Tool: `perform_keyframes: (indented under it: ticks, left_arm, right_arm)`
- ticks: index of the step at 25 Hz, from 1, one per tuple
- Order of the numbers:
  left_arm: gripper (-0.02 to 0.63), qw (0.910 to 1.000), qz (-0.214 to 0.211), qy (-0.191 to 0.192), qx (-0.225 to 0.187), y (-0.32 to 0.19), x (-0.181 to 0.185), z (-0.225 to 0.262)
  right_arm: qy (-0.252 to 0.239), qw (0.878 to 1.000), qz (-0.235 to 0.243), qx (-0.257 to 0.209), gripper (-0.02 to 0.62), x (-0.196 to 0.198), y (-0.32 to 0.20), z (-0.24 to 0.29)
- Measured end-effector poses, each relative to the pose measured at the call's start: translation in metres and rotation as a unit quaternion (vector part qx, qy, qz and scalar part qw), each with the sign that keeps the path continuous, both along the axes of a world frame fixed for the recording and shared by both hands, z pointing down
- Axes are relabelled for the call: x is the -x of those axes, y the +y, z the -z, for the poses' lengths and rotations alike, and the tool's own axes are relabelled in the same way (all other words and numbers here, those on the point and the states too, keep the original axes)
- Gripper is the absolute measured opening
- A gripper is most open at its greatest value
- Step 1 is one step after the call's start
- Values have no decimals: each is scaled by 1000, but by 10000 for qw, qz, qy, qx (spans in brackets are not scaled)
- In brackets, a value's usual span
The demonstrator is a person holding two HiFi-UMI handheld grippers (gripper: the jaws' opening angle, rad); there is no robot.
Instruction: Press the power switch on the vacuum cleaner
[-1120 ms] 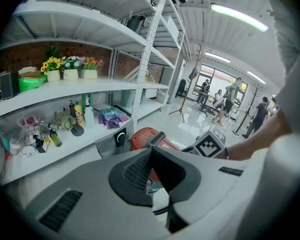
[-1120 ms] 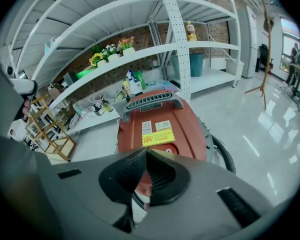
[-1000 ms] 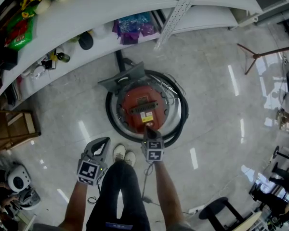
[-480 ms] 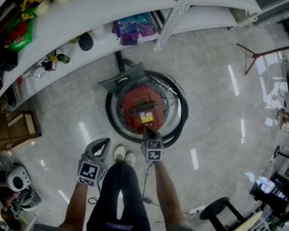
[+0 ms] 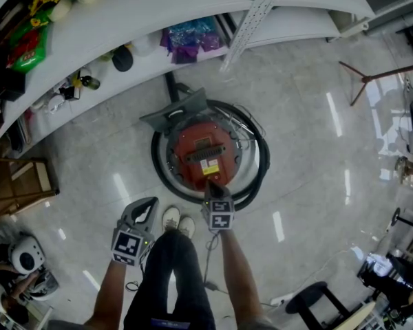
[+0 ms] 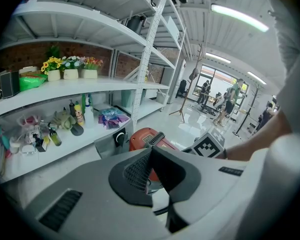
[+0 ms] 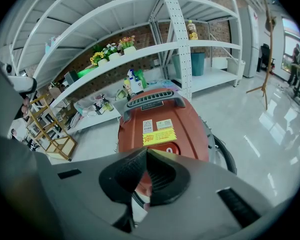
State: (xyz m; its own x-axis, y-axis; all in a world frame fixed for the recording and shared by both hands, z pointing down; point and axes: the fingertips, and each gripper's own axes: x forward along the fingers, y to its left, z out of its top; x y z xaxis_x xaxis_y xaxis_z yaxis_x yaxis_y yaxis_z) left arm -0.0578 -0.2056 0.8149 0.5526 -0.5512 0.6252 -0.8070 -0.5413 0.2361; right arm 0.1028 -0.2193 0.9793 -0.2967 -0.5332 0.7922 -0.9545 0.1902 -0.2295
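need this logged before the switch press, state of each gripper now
Left gripper: shut, empty.
Right gripper: shut, empty, tips aimed at the red round-bodied plastic vacuum cleaner.

A red canister vacuum cleaner [image 5: 203,153] stands upright at frame centre, yellow label on top, black hose [image 5: 155,160] coiled around its base.

From overhead your right tool [image 5: 211,186] covers the vacuum's [image 5: 201,148] near edge, so you cannot tell whether its tip touches. The yellow label's [image 7: 159,136] print is too small.
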Motion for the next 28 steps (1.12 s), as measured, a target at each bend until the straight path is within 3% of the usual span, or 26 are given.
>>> perform_keyframes:
  ticks: [9, 28]
  left_arm:
    - [8, 10000, -66, -51, -52, 0, 3, -4]
    - [8, 10000, -2, -19, -83, 0, 3, 7]
  right_arm:
    - [206, 9998, 27, -56, 12, 1, 0, -5]
    - [-67, 9998, -194, -24, 12, 0, 1, -5]
